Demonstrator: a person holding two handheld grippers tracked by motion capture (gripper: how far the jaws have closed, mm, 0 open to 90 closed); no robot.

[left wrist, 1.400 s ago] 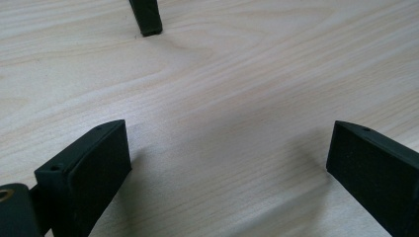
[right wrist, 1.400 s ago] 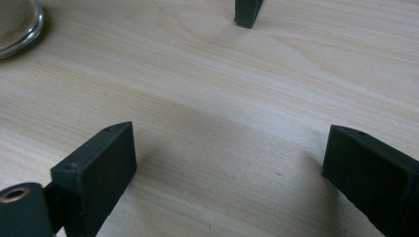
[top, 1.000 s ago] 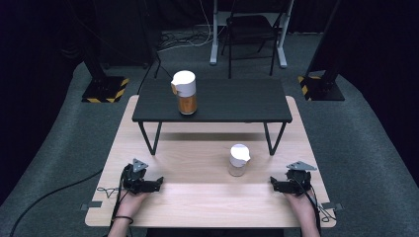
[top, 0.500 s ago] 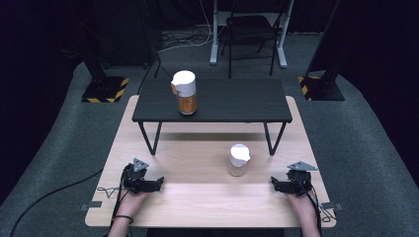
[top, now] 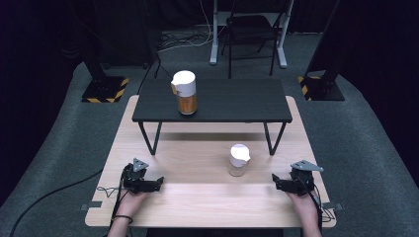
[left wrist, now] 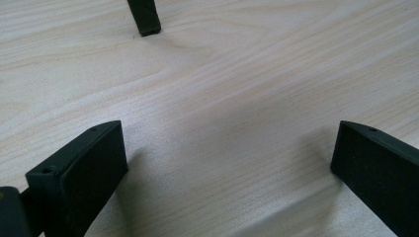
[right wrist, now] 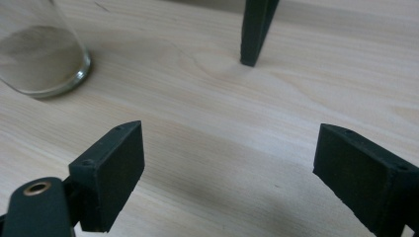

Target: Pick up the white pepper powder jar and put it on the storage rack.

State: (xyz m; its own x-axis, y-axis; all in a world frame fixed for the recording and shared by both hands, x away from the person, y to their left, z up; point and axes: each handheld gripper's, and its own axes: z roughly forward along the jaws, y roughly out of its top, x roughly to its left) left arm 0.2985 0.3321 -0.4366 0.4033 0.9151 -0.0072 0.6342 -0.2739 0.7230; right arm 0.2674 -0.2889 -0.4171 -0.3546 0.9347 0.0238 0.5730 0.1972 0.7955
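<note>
A small glass jar (top: 238, 160) with a white lid stands on the light wooden table (top: 197, 197); its glass base (right wrist: 39, 64) is at the upper left of the right gripper view. A taller jar (top: 184, 92) with orange-brown contents and a white lid stands on the low black table (top: 232, 101). My left gripper (top: 159, 181) rests near the front left, open, with bare wood between its jaws (left wrist: 230, 148). My right gripper (top: 274, 181) rests near the front right, right of the small jar. It is open (right wrist: 230, 148); its jaws have just been closing a little with nothing between them.
The black table's legs (left wrist: 144, 17) (right wrist: 254, 32) stand on the wood ahead of each gripper. Behind the tables are a chair (top: 252, 29) and two dark stands with yellow-black striped bases (top: 104, 89) (top: 321, 86). Cables trail off the front left corner.
</note>
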